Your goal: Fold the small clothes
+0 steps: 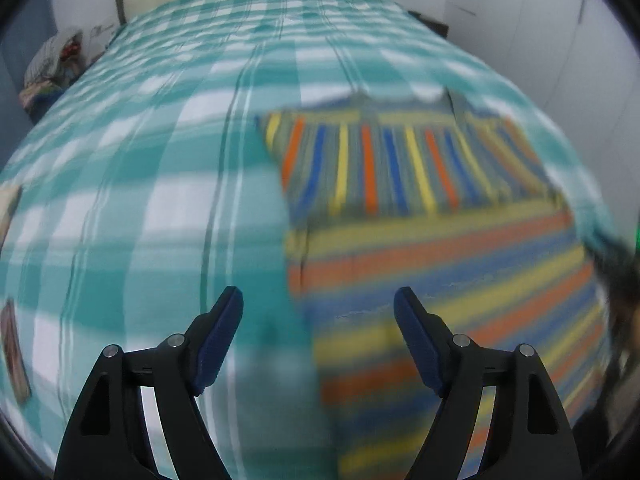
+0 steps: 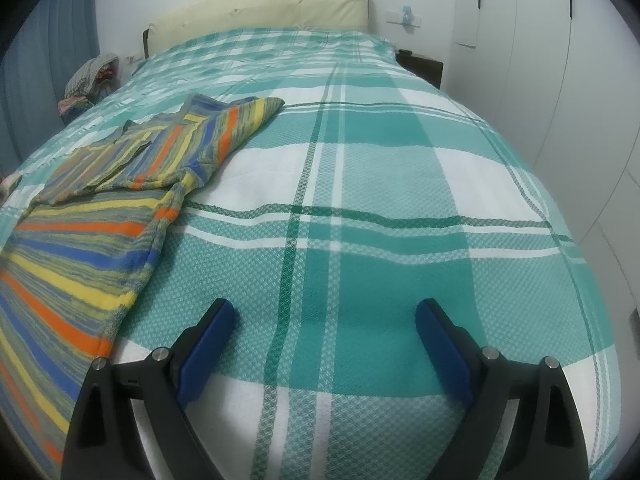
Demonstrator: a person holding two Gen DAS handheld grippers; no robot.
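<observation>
I have both grippers spread and empty over the teal plaid bedspread (image 2: 380, 184), the left gripper (image 1: 318, 312) straddling the near left edge of the striped knit top (image 1: 420, 240) with one sleeve folded across it, the right gripper (image 2: 325, 320) waiting beside its right hem.

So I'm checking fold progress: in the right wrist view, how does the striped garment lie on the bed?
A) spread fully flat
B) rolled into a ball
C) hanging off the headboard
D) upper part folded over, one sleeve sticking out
D: the striped garment has its upper part doubled over the body, with a sleeve reaching out across the checked bedspread.
</observation>
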